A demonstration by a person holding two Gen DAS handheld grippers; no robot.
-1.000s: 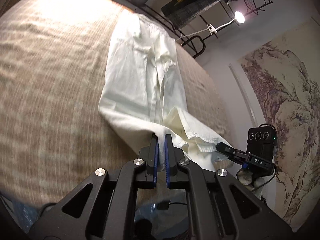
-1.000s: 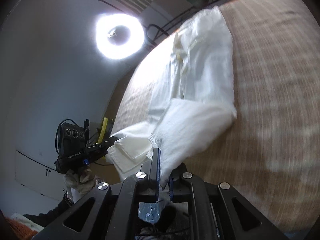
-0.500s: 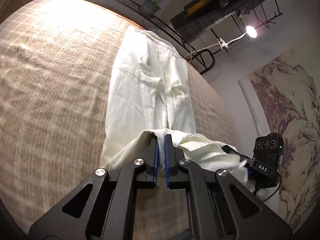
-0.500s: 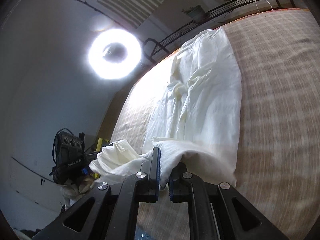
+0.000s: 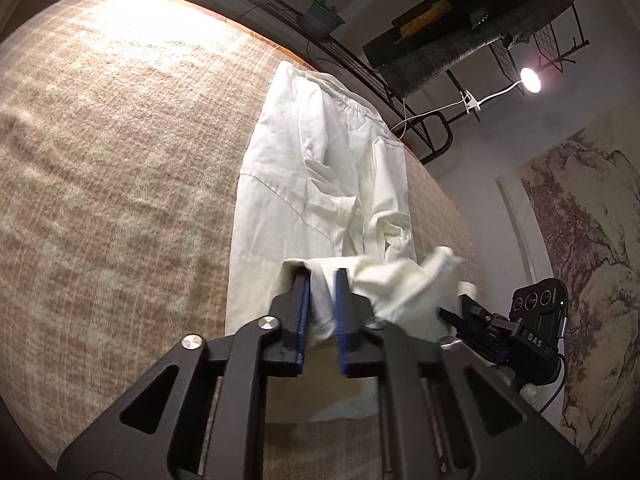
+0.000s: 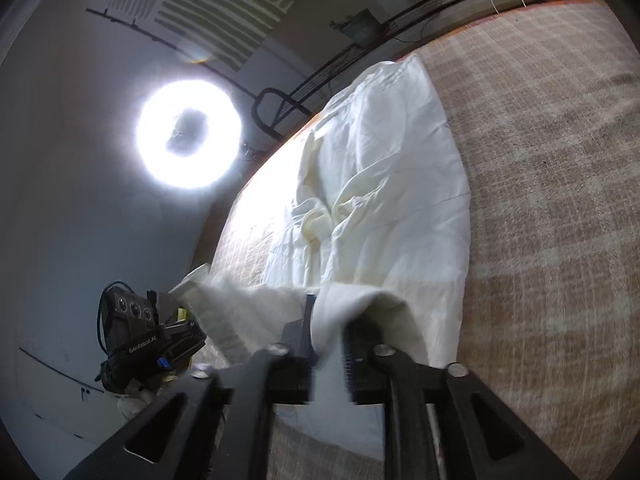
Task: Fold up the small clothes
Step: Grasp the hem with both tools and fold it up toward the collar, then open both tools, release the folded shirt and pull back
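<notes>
A white pair of small trousers (image 5: 320,184) lies lengthwise on the tan woven surface (image 5: 120,184), its near end lifted and doubled back. My left gripper (image 5: 322,280) has its jaws slightly parted with a fold of the white hem between them. My right gripper (image 6: 326,312) also has its jaws slightly parted around a fold of the trousers (image 6: 380,200). The right gripper shows in the left wrist view (image 5: 460,312), the left gripper in the right wrist view (image 6: 176,332), each at the cloth's near edge.
A black metal rack (image 5: 360,68) with a small potted plant (image 5: 322,16) runs along the far edge. A clip lamp (image 5: 530,80) and a ring light (image 6: 188,136) shine brightly. A landscape painting (image 5: 592,240) hangs on the right wall.
Both grippers have carried the near end of the trousers forward over the rest of the garment. Their jaws have parted a little around the cloth.
</notes>
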